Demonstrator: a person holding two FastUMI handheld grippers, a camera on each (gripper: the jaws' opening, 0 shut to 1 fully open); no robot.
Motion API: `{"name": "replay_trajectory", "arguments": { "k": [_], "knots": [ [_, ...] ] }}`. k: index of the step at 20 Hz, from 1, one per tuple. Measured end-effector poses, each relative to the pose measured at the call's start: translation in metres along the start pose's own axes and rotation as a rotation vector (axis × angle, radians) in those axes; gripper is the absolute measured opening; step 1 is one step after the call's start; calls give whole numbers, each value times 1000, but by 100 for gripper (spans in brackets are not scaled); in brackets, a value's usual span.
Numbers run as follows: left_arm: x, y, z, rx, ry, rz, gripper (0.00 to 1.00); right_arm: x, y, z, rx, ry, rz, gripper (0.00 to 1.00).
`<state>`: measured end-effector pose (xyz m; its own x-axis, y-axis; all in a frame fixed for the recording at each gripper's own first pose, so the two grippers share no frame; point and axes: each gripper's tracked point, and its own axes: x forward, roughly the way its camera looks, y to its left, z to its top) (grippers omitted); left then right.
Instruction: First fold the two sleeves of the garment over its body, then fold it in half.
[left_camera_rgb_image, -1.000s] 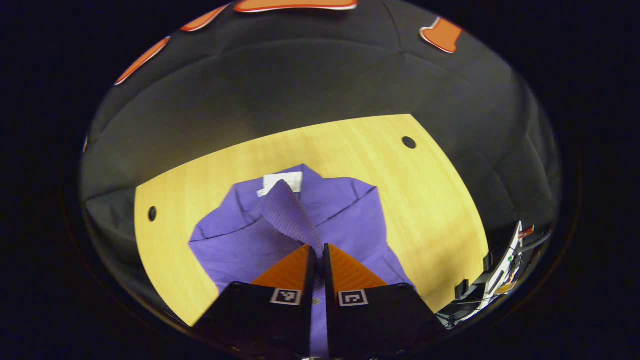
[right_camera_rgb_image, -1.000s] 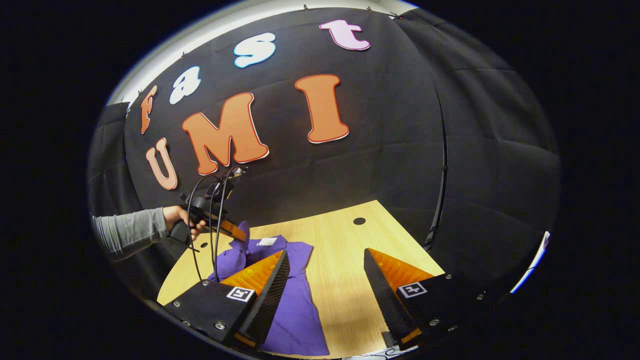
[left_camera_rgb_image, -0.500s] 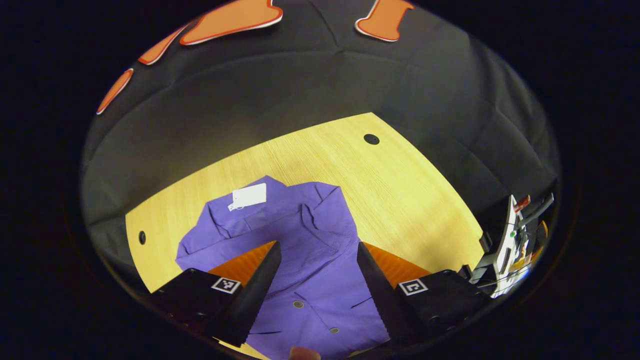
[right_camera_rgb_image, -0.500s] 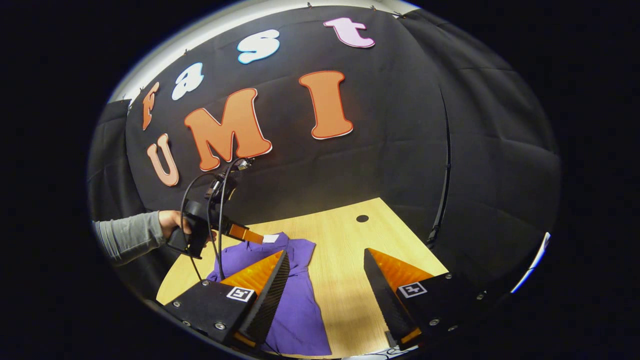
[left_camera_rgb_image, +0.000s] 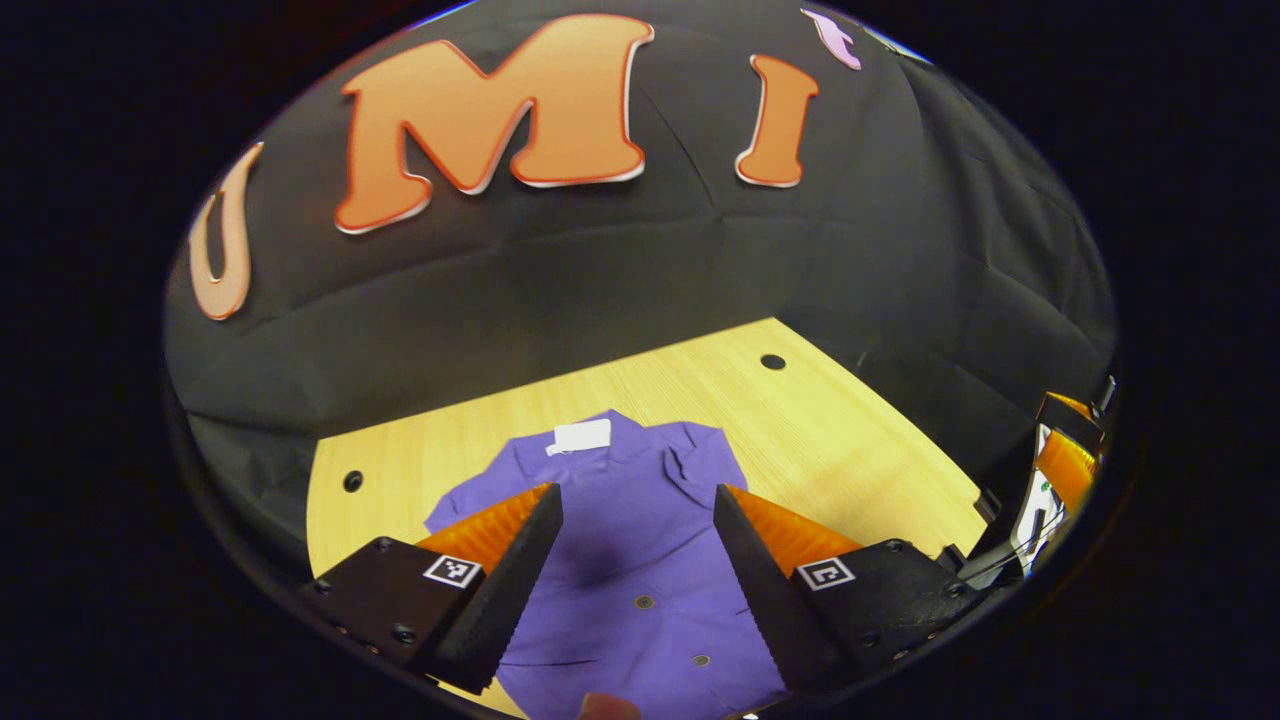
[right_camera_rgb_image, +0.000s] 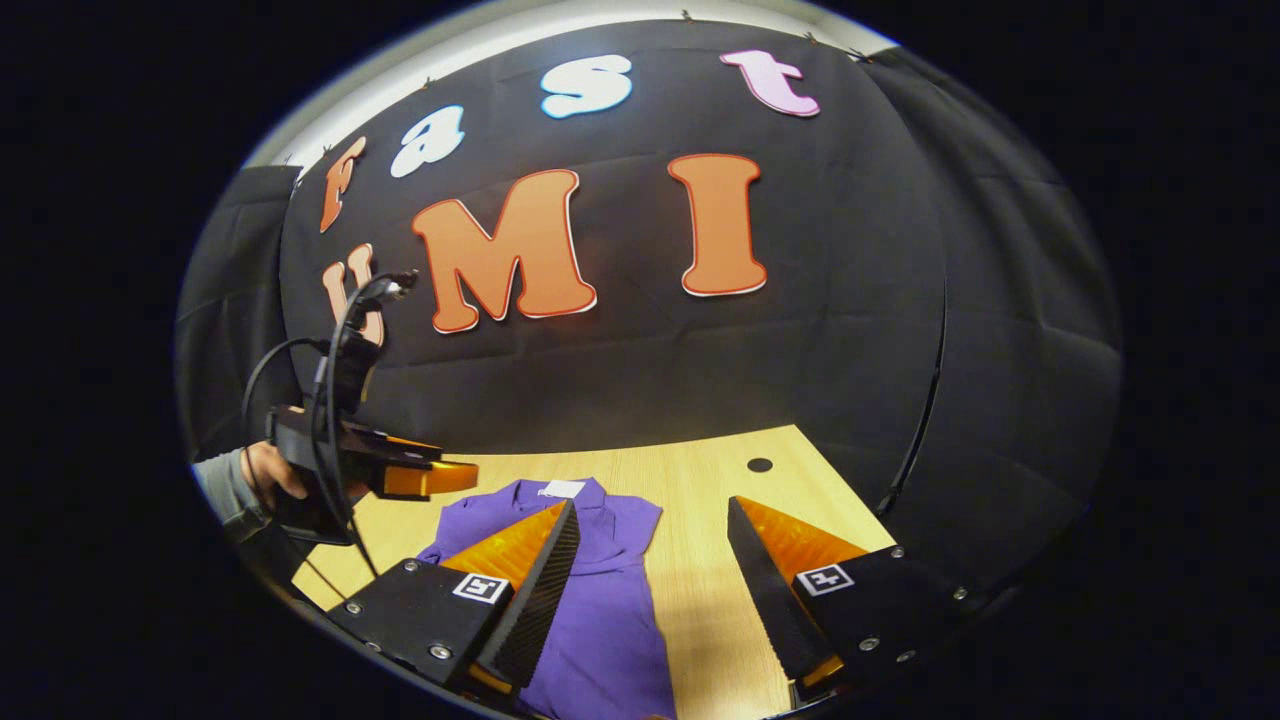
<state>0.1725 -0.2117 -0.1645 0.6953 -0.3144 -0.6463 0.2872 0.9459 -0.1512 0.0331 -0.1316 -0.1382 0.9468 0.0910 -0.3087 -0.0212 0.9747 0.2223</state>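
Purple garment (left_camera_rgb_image: 640, 530) lies flat on the wooden worktop (left_camera_rgb_image: 860, 450), a white tag (left_camera_rgb_image: 582, 436) at its collar. The left claw (left_camera_rgb_image: 638, 545) hangs above it, fingers spread, holding nothing. The right claw (right_camera_rgb_image: 650, 560) is spread too, above the garment's edge

Bare table (left_camera_rgb_image: 830, 440) beside the shirt (left_camera_rgb_image: 640, 540) seems unobstructed.

A light wooden table (left_camera_rgb_image: 860, 440) is seen before the black cloth wall (left_camera_rgb_image: 600, 270). 2 round dark holes are set in the tabletop, 1 hole (left_camera_rgb_image: 772, 361) near its far right corner and 1 hole (left_camera_rgb_image: 352, 481) near its left edge. Black cables (right_camera_rgb_image: 330, 400) are seen at left in the right gripper view.
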Motion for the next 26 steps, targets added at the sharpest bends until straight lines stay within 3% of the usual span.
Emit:
{"name": "replay_trajectory", "arguments": {
  "k": [5, 8, 11, 18, 21, 26],
  "knots": [
    [-52, 21, 1, -24, -179, 112, 98, 5, 33, 8, -72, -36, 39, 89],
    [-81, 23, -12, -29, -264, 138, 98, 4, 46, 10, -69, -61, 47, 89],
    [-123, 37, -5, 2, -399, 220, 96, -2, 60, 13, -51, -95, 73, 89],
    [-206, 67, 1, -47, -665, 322, 95, -16, 72, 19, -60, -162, 67, 92],
    [-219, 79, -17, -52, -650, 368, 94, -13, 66, -4, -91, -87, 61, 94],
    [-206, 96, -77, -74, -458, 399, 95, -18, 48, -65, -104, 106, 53, 94]
  ]
}}
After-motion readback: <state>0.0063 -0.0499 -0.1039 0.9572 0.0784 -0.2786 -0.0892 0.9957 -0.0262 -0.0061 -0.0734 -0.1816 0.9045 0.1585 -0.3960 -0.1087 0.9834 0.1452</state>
